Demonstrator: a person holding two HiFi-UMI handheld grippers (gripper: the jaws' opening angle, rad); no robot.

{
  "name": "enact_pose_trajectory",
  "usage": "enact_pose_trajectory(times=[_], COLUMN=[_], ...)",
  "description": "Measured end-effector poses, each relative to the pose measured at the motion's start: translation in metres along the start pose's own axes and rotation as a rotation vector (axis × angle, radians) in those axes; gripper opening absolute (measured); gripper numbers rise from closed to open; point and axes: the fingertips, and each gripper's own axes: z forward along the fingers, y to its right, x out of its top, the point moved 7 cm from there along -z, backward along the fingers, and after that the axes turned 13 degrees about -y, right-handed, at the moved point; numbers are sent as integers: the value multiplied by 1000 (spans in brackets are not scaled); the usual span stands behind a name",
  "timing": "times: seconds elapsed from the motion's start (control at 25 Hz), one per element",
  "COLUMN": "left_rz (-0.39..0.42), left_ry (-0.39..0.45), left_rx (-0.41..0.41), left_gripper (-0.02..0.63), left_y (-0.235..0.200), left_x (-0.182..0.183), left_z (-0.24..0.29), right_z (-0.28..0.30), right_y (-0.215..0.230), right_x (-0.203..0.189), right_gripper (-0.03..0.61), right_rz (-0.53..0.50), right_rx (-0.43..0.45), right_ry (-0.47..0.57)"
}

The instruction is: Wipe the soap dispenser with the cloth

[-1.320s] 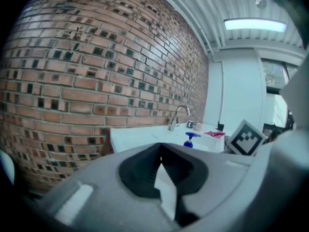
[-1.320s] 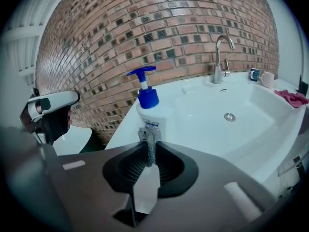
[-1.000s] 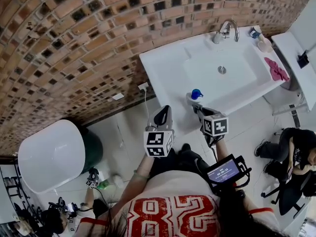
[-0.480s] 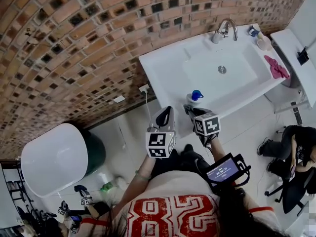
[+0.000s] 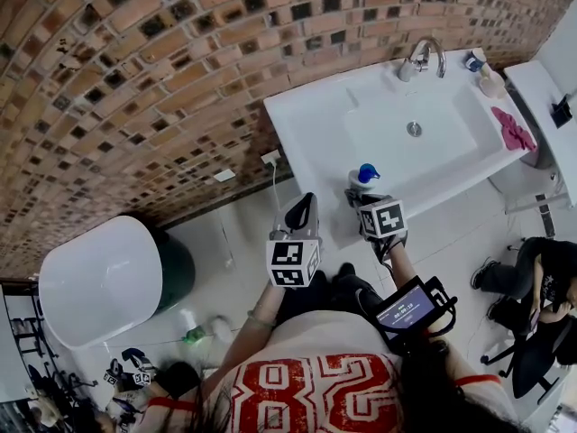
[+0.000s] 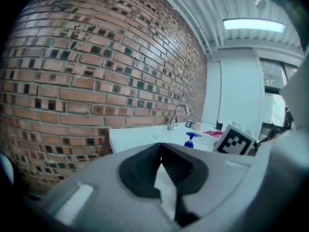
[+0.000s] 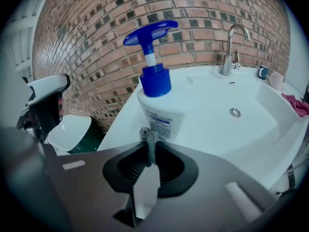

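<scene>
The soap dispenser [image 5: 363,175], a white bottle with a blue pump [image 7: 150,33], stands on the near left corner of the white sink [image 5: 306,124]. My right gripper [image 5: 362,198] is just in front of it, shut on a small grey piece of cloth [image 7: 148,141] that almost touches the bottle's label [image 7: 159,122]. My left gripper [image 5: 302,202] hangs left of the sink, apart from the bottle, and its jaws [image 6: 161,149] are shut with nothing between them. The dispenser's pump [image 6: 191,136] also shows in the left gripper view.
A chrome tap [image 5: 424,57] and a drain [image 5: 414,128] lie at the sink's back and middle. A pink cloth [image 5: 512,128] rests on the sink's right rim near a small bottle [image 5: 476,59]. A brick wall [image 5: 135,79] runs behind. A white bin [image 5: 99,278] stands at the left.
My right gripper has edged a little closer to the soap dispenser with the cloth in it. The left gripper has hardly moved.
</scene>
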Motion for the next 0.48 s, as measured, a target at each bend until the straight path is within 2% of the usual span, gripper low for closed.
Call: enact_pose_trajectory(times=[0.48], left_rz=[18], left_ry=[2], left_rx=[-47], left_gripper=[5], left_y=[19], left_x=[3], left_z=[9], right_z=[-28], right_y=[41], right_x=[-28], right_gripper=[49], right_rz=[135], right_rx=[-50], right_ry=[32])
